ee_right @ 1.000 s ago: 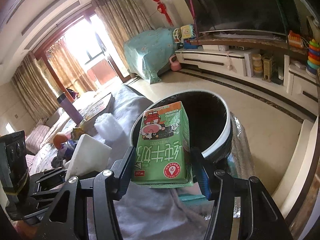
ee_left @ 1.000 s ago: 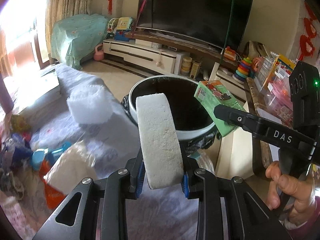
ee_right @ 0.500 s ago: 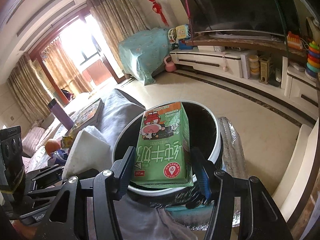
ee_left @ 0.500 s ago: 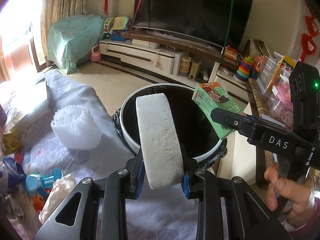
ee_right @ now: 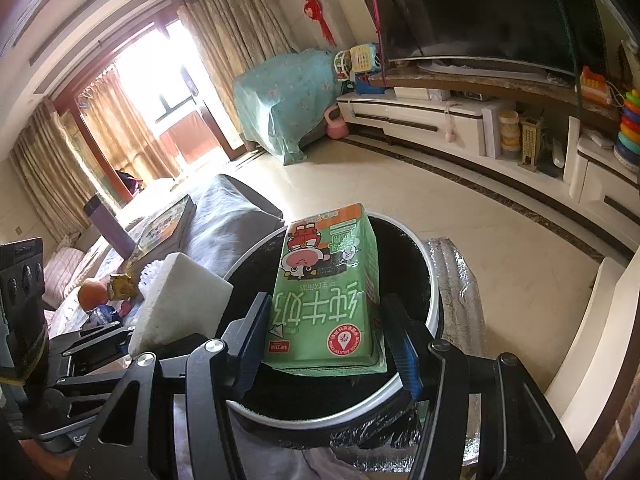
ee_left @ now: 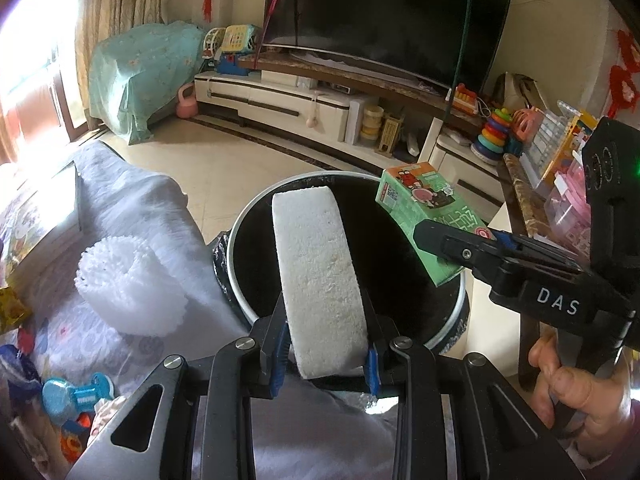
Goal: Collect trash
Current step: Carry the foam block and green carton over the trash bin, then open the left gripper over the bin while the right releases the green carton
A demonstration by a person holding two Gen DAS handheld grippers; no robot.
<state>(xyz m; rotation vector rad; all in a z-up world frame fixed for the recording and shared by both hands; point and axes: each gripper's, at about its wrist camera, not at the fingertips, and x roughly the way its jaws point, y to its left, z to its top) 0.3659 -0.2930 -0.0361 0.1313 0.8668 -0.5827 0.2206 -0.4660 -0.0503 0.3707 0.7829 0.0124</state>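
Note:
My left gripper [ee_left: 325,356] is shut on a white foam block [ee_left: 318,276], held upright over the near rim of a round trash bin [ee_left: 240,240] with a white rim and black liner. My right gripper [ee_right: 326,340] is shut on a green milk carton [ee_right: 326,292], which hangs over the same bin's [ee_right: 434,304] opening. In the left wrist view the carton [ee_left: 424,216] and the right gripper [ee_left: 460,244] reach in from the right, with a hand [ee_left: 576,396] on the handle. The foam block [ee_right: 176,300] shows at the left of the right wrist view.
A grey-covered table [ee_left: 132,208] lies left of the bin, bearing a white foam net [ee_left: 128,288], a blue toy [ee_left: 76,396] and an orange [ee_right: 93,292]. A TV stand [ee_left: 288,96] runs along the far wall. Toys crowd a wooden shelf [ee_left: 520,192] at right.
Both grippers have moved toward the bin with their loads. The foam block and the carton now hang over its opening, and the bin looks larger and nearer.

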